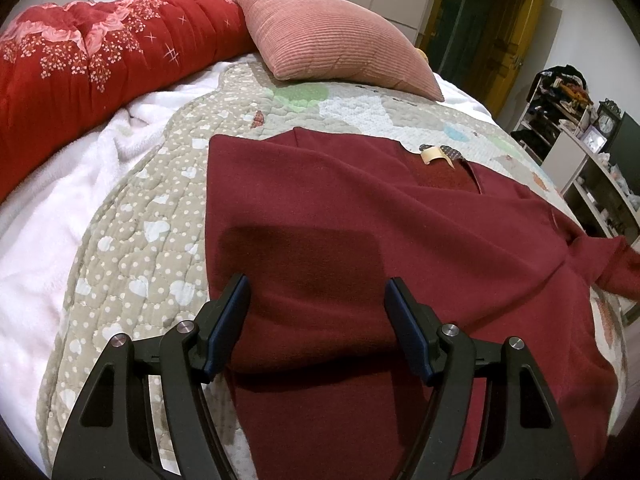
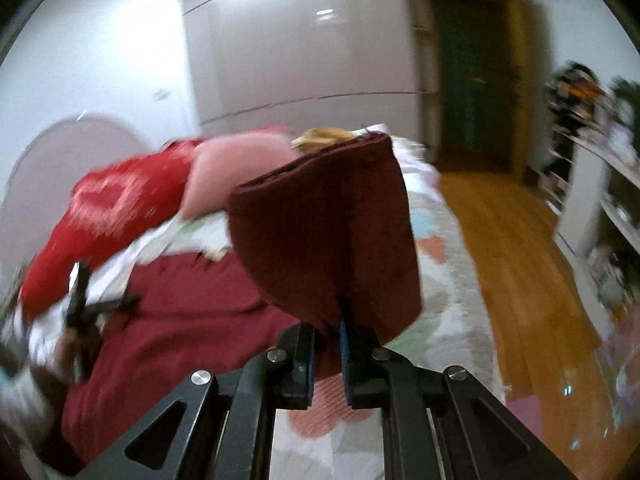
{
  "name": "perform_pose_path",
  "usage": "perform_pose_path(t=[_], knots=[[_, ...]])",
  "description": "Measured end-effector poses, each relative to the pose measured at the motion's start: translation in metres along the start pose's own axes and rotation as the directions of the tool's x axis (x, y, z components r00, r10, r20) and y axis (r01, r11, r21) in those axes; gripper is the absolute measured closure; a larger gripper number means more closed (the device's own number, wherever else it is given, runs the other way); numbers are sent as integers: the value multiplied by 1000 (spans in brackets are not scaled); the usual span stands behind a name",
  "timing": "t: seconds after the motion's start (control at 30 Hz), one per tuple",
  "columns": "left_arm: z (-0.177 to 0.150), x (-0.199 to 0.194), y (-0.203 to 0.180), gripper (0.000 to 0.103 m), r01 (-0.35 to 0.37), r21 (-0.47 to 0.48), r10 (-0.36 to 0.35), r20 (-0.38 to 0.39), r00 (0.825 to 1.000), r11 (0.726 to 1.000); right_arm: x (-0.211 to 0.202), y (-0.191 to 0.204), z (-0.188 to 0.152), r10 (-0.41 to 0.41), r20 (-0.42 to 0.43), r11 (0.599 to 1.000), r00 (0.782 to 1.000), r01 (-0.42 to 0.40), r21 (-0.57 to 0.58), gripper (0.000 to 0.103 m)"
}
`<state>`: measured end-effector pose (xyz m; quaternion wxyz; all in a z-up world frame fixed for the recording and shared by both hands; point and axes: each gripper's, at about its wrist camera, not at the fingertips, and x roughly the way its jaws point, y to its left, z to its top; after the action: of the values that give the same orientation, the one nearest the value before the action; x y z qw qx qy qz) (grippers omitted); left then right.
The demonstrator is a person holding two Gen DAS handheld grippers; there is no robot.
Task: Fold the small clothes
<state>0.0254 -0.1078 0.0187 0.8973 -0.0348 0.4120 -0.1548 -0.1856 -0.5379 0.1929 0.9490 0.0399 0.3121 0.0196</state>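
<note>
My left wrist camera sits close above the bed, tilted steeply down past its own fingers (image 1: 240,304); the maroon garment (image 1: 360,232) fills the centre, the pink pillow (image 1: 332,36) lies at twelve o'clock, the shelving (image 1: 576,140) at three. My right wrist camera rides higher and looks flatter across the room, motion-blurred, with a fold of the garment (image 2: 324,224) right against the lens. Both views share the pillow (image 2: 240,168), the quilt (image 2: 440,280), the doorway (image 2: 472,80) and the shelving (image 2: 592,200).
</note>
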Motion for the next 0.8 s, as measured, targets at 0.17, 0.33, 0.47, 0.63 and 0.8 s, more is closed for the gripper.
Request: perform_pose_path(t=[0.17,0.33,0.47,0.63,0.8], knots=[[0,1,-1,33,-8,6,8,-2,1000,1000,29,62,-49,22,-245,951,969,-95,-294,93],[-1,3,-4,32,-28,25,28,-8,1000,999,56,98,-119,-37,-462,870,886,-198,-451,93],[0,4,-4,31,-26,28,27,-9,1000,999,41,79,-120,-9,-458,911,889,-182,-371,92],[0,4,-4,31,-27,29,27,-8,1000,999,7,44,-108,72,-420,964,905,-171,-204,50],[0,4,-4,31,-27,29,27,-9,1000,999,-9,29,-90,20,-301,991,954,-59,-121,48]])
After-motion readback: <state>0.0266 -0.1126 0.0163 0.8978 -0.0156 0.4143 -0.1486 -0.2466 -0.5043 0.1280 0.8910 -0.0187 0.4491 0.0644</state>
